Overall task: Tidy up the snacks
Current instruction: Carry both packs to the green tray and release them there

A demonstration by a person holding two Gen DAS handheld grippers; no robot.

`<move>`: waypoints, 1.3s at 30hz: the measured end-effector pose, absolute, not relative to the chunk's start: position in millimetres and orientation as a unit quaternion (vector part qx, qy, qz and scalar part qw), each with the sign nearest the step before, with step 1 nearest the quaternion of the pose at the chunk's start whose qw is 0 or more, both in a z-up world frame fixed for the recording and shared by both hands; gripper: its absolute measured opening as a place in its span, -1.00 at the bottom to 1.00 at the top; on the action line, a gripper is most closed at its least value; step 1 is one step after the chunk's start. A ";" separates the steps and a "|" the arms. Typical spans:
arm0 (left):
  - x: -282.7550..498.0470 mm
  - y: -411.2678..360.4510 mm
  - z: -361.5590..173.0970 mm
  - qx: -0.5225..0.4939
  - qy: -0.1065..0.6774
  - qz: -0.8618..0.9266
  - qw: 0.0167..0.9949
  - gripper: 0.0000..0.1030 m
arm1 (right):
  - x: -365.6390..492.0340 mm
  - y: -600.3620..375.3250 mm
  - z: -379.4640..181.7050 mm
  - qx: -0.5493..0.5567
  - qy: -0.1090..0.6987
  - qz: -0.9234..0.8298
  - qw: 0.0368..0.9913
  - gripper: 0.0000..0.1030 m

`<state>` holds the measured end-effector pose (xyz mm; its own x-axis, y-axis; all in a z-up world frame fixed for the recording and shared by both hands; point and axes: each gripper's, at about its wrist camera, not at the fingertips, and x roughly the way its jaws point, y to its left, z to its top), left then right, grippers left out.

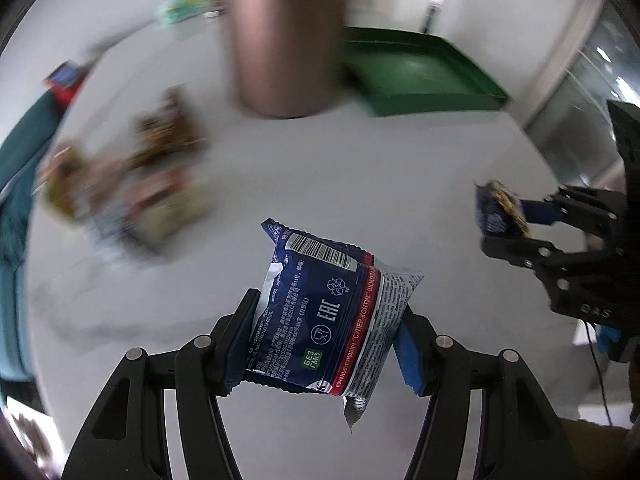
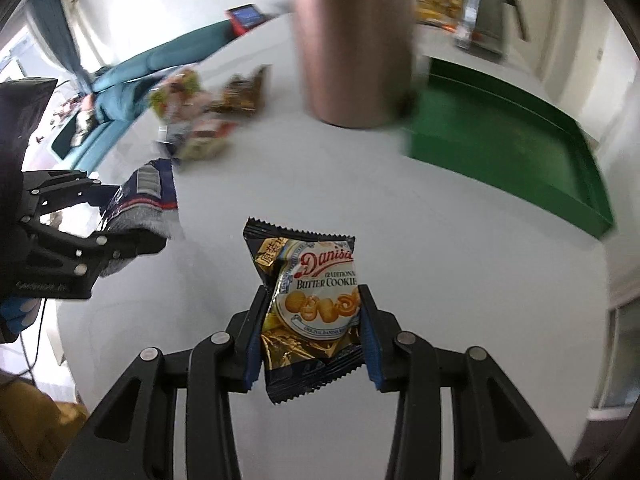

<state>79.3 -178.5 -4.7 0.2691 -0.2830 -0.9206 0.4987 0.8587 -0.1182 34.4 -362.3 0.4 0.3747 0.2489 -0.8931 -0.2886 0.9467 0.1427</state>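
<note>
- Left claw (image 1: 326,332): clamped on a blue wafer packet (image 1: 320,316), held clear above the white bench (image 1: 360,168). Print read on it: "EAC", "БЕЗ ГМО", "СУПЕР-КОНТИК", plus a barcode.
- Right claw (image 2: 312,332): clamped on a black-and-gold cookie packet (image 2: 310,312), also held above the bench. Label read: "Danisa", "TRADITIONAL BUTTER COOKIES".
- Green tray (image 2: 520,160) noted toward the bench's far right edge, beside a copper-coloured cylinder (image 2: 352,60).
- Blurred snack pile (image 1: 132,184) recorded near the left edge; labels unreadable.
</note>
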 end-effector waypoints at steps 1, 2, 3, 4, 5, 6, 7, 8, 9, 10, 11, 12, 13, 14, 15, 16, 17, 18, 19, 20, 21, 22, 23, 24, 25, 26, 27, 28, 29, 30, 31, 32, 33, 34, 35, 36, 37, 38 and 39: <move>76.6 -194.9 -3.1 0.100 0.551 -0.257 0.787 0.09 | 32.7 -379.6 0.9 -0.016 0.536 0.150 0.831 -0.66; 77.1 -215.0 -2.3 0.102 0.549 -0.270 0.784 0.09 | 32.3 -396.6 1.7 -0.014 0.536 0.136 0.833 -0.66; 79.5 -238.2 -1.3 0.104 0.545 -0.285 0.781 0.09 | 34.5 -405.7 1.5 -0.014 0.535 0.127 0.835 -0.66; 81.6 -253.1 0.4 0.106 0.541 -0.294 0.780 0.09 | 37.2 -425.5 3.3 -0.012 0.533 0.109 0.839 -0.66; 84.7 -271.8 3.1 0.109 0.534 -0.305 0.781 0.09 | 41.0 -442.4 5.2 -0.007 0.530 0.095 0.843 -0.66; 89.1 -288.5 6.4 0.110 0.527 -0.312 0.783 0.09 | 44.3 -453.6 7.6 -0.004 0.526 0.086 0.846 -0.66; 96.4 -307.5 11.2 0.106 0.520 -0.319 0.785 0.09 | 51.0 -469.0 12.0 -0.001 0.519 0.072 0.852 -0.66; 103.1 -321.6 15.2 0.101 0.514 -0.323 0.788 0.09 | 58.8 -481.0 16.6 -0.001 0.511 0.061 0.857 -0.66; 113.8 -339.5 21.3 0.095 0.507 -0.324 0.793 0.09 | 66.0 -488.5 18.6 -0.002 0.505 0.054 0.861 -0.66; 120.9 -350.5 25.5 0.095 0.500 -0.323 0.798 0.09 | 78.0 -500.8 23.7 -0.002 0.495 0.043 0.868 -0.66; 131.2 -365.7 31.6 0.098 0.490 -0.319 0.806 0.09 | 88.6 -509.9 27.6 -0.002 0.488 0.035 0.872 -0.66; 142.1 -379.9 37.0 0.102 0.479 -0.313 0.814 0.09 | 98.3 -517.3 31.0 -0.002 0.482 0.030 0.876 -0.66; 150.7 -389.2 39.6 0.104 0.473 -0.309 0.818 0.09 | 108.4 -523.7 33.1 -0.002 0.477 0.026 0.879 -0.66; 161.7 -398.6 41.2 0.104 0.469 -0.303 0.823 0.09 | 125.4 -532.8 34.9 -0.001 0.469 0.018 0.883 -0.66; 176.4 -408.5 42.6 0.102 0.467 -0.294 0.828 0.09 | 134.9 -537.1 34.5 0.000 0.466 0.015 0.885 -0.66; 186.8 -410.0 42.1 0.099 0.465 -0.284 0.833 0.09 | 150.5 -543.5 33.4 0.001 0.462 0.011 0.887 -0.66; 202.6 -413.8 41.0 0.091 0.463 -0.268 0.840 0.09 | 164.3 -548.6 30.5 0.003 0.460 0.008 0.888 -0.66; 211.1 -414.3 39.8 0.085 0.464 -0.260 0.843 0.09 | 173.7 -550.3 26.8 0.003 0.460 0.005 0.888 -0.66; 226.9 -415.4 34.5 0.078 0.471 -0.248 0.843 0.09 | 187.9 -554.7 20.3 0.005 0.462 0.002 0.887 -0.66; 241.8 -416.6 26.9 0.074 0.481 -0.236 0.841 0.09 | 197.0 -557.3 14.6 0.008 0.465 0.002 0.885 -0.66; 251.4 -415.4 19.6 0.071 0.490 -0.227 0.839 0.09 | 206.2 -561.2 6.8 0.013 0.471 0.001 0.882 -0.66; 262.4 -415.6 10.3 0.070 0.499 -0.218 0.836 0.09 | 214.5 -563.3 -1.0 0.017 0.477 0.001 0.879 -0.65; 270.0 -416.4 2.7 0.072 0.506 -0.208 0.834 0.09 | 223.8 -565.1 -10.9 0.021 0.484 0.002 0.875 -0.65; 277.5 -416.7 -3.6 0.076 0.511 -0.199 0.833 0.09 | 229.1 -566.6 -16.9 0.021 0.488 0.002 0.872 -0.65; 280.7 -414.5 -11.7 0.079 0.516 -0.190 0.832 0.09 | 229.9 -566.8 -21.2 0.018 0.492 0.002 0.870 -0.65; 285.3 -413.8 -17.3 0.078 0.520 -0.186 0.830 0.09 | 236.3 -567.4 -29.1 0.015 0.497 0.001 0.868 -0.65; 289.1 -413.3 -22.3 0.076 0.524 -0.182 0.829 0.09 | 237.4 -568.2 -32.0 0.016 0.500 0.002 0.866 -0.65; 291.5 -410.2 -27.5 0.075 0.528 -0.178 0.827 0.09 | 240.8 -569.0 -35.2 0.018 0.502 0.003 0.865 -0.65; 292.3 -408.1 -30.1 0.075 0.530 -0.175 0.826 0.09 | 244.5 -570.5 -39.7 0.019 0.505 0.004 0.863 -0.65; 293.5 -410.0 -31.1 0.076 0.532 -0.173 0.825 0.09 | 244.8 -571.4 -42.0 0.019 0.507 0.004 0.862 -0.65; 295.7 -410.5 -33.9 0.076 0.534 -0.172 0.824 0.09 | 246.7 -572.7 -45.2 0.019 0.509 0.005 0.860 -0.65; 294.7 -412.5 -34.6 0.076 0.536 -0.171 0.823 0.09 | 247.2 -574.3 -47.5 0.019 0.511 0.005 0.859 -0.65; 291.4 -413.9 -34.7 0.076 0.537 -0.170 0.823 0.09 | 248.8 -575.6 -48.1 0.018 0.512 0.005 0.859 -0.64; 291.2 -415.4 -35.7 0.078 0.538 -0.169 0.822 0.09 | 250.0 -576.5 -50.4 0.019 0.514 0.005 0.857 -0.64; 291.6 -417.1 -37.1 0.079 0.539 -0.168 0.822 0.09 | 251.2 -577.2 -51.8 0.020 0.515 0.005 0.857 -0.61; 291.9 -419.6 -38.7 0.081 0.540 -0.167 0.821 0.09 | 251.5 -577.8 -51.5 0.023 0.513 0.007 0.858 -0.59; 288.8 -421.8 -36.6 0.082 0.541 -0.167 0.820 0.09 | 251.0 -577.3 -51.1 0.024 0.514 0.007 0.857 -0.54; 288.3 -424.3 -37.3 0.084 0.542 -0.166 0.820 0.09 | 251.5 -577.1 -51.0 0.024 0.514 0.006 0.857 -0.54; 287.6 -425.5 -37.8 0.088 0.542 -0.163 0.820 0.09 | 253.0 -578.0 -49.7 0.024 0.514 0.004 0.857 -0.54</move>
<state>287.6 -425.5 -37.8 0.3601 -0.1709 -0.9171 0.3625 0.9315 -0.0312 253.0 -578.0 -49.7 0.4715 0.0322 -0.8813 0.0177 0.9988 0.0460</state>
